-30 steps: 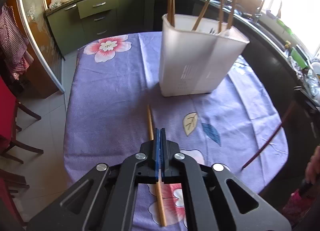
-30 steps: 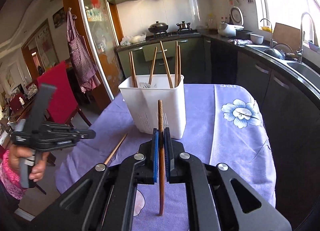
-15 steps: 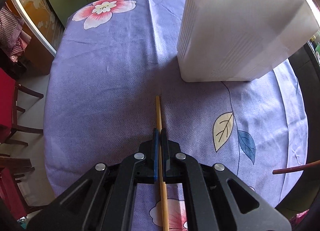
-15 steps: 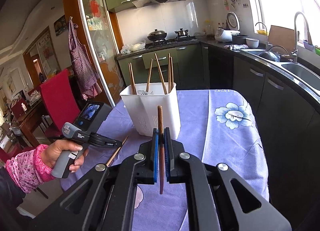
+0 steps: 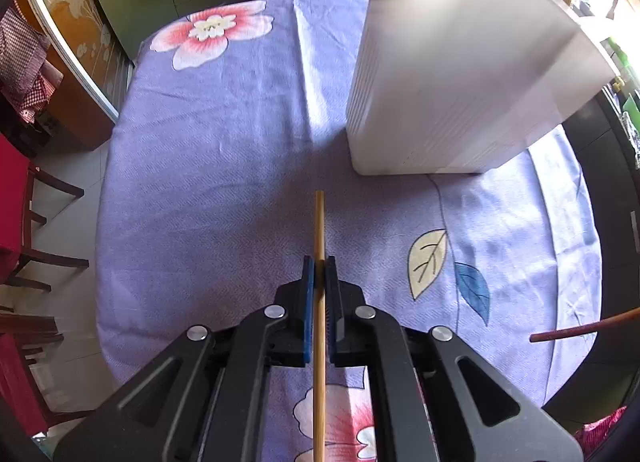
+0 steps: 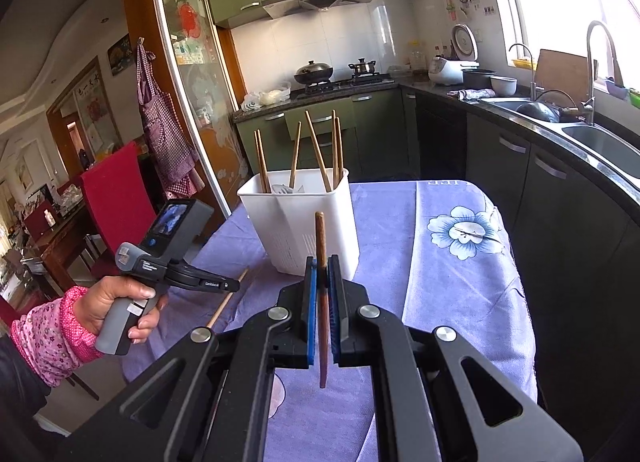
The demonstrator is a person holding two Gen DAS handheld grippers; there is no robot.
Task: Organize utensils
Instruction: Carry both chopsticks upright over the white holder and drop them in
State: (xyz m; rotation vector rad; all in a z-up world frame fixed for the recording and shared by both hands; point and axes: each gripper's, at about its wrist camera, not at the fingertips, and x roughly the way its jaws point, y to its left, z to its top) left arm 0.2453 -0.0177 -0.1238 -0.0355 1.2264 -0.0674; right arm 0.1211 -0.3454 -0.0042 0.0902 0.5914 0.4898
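A light bamboo chopstick [image 5: 319, 222] lies on the purple flowered tablecloth [image 5: 208, 166], pointing at the white utensil holder [image 5: 440, 82]. My left gripper [image 5: 319, 262] points steeply down over it. Its jaws are opening a crack, with the stick in the slit and the pads not pressing it. In the right wrist view the left gripper [image 6: 236, 285] hovers just above that chopstick [image 6: 224, 306]. My right gripper [image 6: 324, 262] is shut on a dark brown chopstick [image 6: 320, 234], held upright in front of the holder [image 6: 296, 218], where several chopsticks stand. Its tip shows in the left wrist view [image 5: 584, 328].
A hand in a pink sleeve [image 6: 120, 302] grips the left tool. Red chairs [image 6: 116, 198] stand along the table's left side. Dark cabinets and a counter with a sink [image 6: 592, 134] run along the right, close to the table edge.
My left gripper sank toward the cloth and slid forward along the light chopstick; its jaws have parted slightly. The right gripper drew back from the holder with the dark chopstick, then held still.
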